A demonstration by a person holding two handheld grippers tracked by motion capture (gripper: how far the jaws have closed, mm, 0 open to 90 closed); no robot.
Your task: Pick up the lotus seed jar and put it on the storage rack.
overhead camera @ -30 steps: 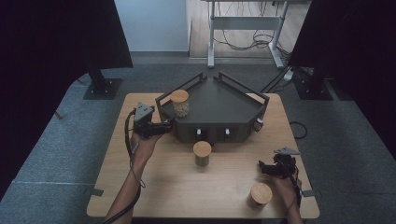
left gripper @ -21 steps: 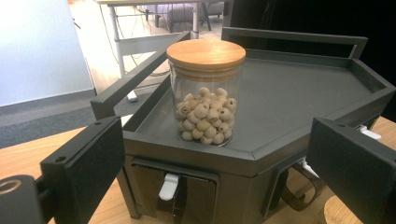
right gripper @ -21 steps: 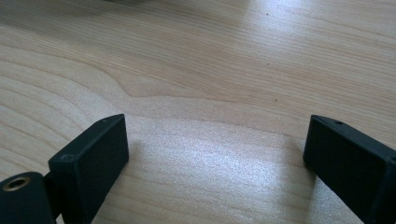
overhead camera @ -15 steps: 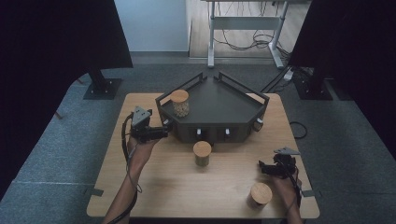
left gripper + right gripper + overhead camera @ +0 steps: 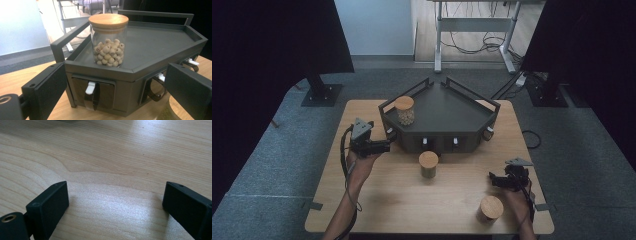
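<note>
The dark tray (image 5: 447,107) sits at the table's (image 5: 377,200) far side, the bead jar (image 5: 405,110) standing in its left corner. The left gripper (image 5: 384,146) has drawn back from the tray, jaws spread empty. The right gripper (image 5: 493,181) stays low, jaws apart.

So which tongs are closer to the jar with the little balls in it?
Left. The left tongs sit just in front of the jar on the tray. The right tongs are far across the table.

Jar of beads (image 5: 108,41) sits on the dark tray (image 5: 160,47) at 12 o'clock. Left gripper (image 5: 117,95) jaws spread wide, empty, at 8 and 4 o'clock.
</note>
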